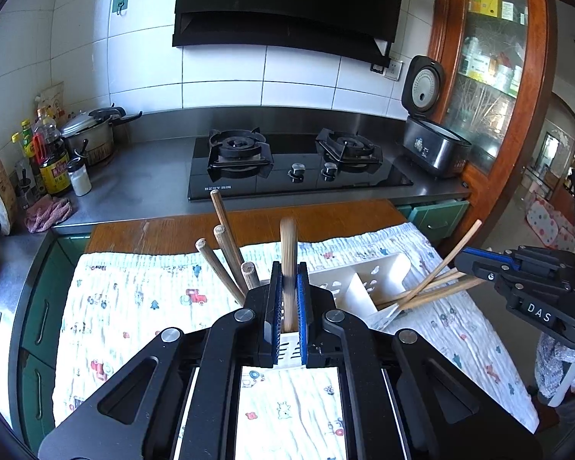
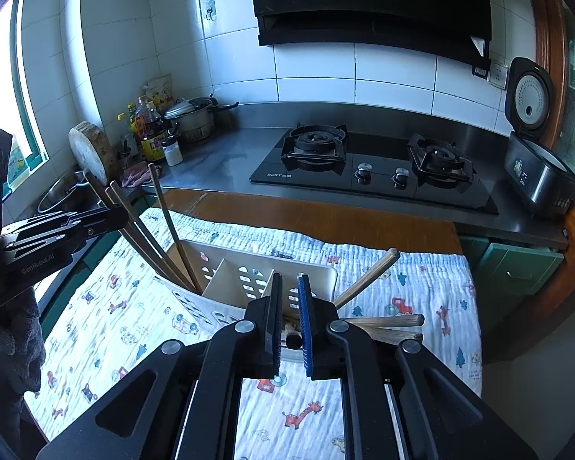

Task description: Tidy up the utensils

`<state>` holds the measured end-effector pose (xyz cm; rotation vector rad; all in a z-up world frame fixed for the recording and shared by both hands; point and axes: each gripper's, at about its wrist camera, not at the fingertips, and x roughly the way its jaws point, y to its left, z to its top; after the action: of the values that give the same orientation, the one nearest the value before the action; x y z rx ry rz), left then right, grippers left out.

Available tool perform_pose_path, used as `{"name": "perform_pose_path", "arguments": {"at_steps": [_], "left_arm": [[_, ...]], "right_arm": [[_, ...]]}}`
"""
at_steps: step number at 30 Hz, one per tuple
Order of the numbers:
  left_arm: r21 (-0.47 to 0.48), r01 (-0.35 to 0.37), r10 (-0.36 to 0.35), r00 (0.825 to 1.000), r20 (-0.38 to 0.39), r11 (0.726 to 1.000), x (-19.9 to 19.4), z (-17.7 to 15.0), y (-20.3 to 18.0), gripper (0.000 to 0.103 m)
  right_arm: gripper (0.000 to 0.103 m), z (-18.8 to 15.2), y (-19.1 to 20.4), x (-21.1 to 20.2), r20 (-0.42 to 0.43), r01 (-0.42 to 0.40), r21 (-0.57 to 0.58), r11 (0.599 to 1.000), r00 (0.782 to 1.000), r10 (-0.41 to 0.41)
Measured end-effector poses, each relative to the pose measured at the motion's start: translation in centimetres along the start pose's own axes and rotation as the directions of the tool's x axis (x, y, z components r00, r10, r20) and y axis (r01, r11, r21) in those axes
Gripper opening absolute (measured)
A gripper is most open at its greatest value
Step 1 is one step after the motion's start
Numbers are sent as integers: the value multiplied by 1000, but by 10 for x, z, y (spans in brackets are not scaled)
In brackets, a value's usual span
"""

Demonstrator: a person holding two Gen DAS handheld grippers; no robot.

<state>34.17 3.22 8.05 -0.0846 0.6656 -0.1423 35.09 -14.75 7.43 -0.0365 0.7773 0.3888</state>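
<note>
The cloth (image 1: 142,299) is white, printed with small red, blue and orange vehicles, trees and animals. The utensil holder (image 2: 249,272) is white with oval cut-outs; the handles (image 1: 226,260) in it are brown wood, the chopsticks (image 1: 437,287) paler tan. Both grippers are black with blue pads (image 2: 304,322); the wall tiles (image 1: 226,73) are white, the hob (image 2: 375,168) black.

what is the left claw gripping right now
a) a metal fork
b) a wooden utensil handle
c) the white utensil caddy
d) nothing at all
b: in the left wrist view the left claw has its blue pads closed against a blurred wooden handle standing upright above the white caddy.
</note>
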Motion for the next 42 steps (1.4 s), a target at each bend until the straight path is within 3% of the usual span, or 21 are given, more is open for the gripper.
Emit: {"name": "perform_pose_path", "arguments": {"at_steps": [7,9,11,19,21,30,42], "left_arm": [[-26,17,-17,1000,18,1000,-8,-1,4,23],[-26,17,-16,1000,25,1000,-12,-2,3,33],[-29,14,-13,999,35,999,-17,-3,3,45],[-15,-3,4,998,62,1000,-38,-14,0,65],[-11,-11,11,998,63,1000,-42,-17,-1,76],[-11,-28,29,997,67,1000,-60,-39,0,95],[-42,-25,28,997,65,999,-81,-82,5,98]], "right_arm": [[34,0,-3,-8,19,6,11,1000,1000,-6],[43,0,-3,-12,27,11,14,1000,1000,-11],[46,0,-3,-16,34,15,15,1000,999,-16],[63,-9,-3,-33,53,25,16,1000,998,-26],[68,-13,-2,-36,53,31,16,999,998,-32],[82,-32,3,-51,50,71,0,997,996,-71],[92,-68,17,-70,56,121,-20,992,991,-120]]}}
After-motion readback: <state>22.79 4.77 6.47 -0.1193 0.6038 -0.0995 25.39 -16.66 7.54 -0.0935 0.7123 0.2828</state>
